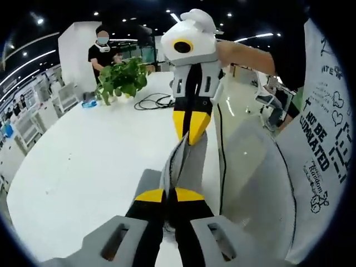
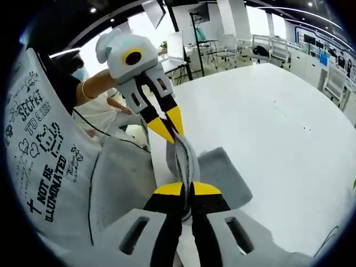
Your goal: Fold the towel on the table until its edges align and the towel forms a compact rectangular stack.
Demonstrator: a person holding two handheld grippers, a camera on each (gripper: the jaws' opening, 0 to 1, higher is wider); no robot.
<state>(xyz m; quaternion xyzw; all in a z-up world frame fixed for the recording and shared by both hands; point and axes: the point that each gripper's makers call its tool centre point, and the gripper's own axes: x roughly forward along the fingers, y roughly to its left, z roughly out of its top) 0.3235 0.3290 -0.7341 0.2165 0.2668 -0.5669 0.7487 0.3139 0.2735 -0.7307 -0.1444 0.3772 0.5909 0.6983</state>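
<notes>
- White table [image 1: 83, 161] across the centre of both views; office desks and ceiling lights behind.
- Potted green plant [image 1: 121, 78] and black cable [image 1: 153, 102] at upper centre of left gripper view.
- Grey towel [image 1: 181, 158] stretched between both grippers, lower part lying on table [image 2: 225, 172].
- Left gripper [image 1: 165, 196] clamped on towel edge.
- Right gripper [image 2: 186, 190] likewise pinching towel.
- Towel's far side hidden behind jaws.

Views face each other closely along the towel [image 1: 179, 167] [image 2: 186, 161], sharing the table [image 1: 83, 161] [image 2: 267, 128].
</notes>
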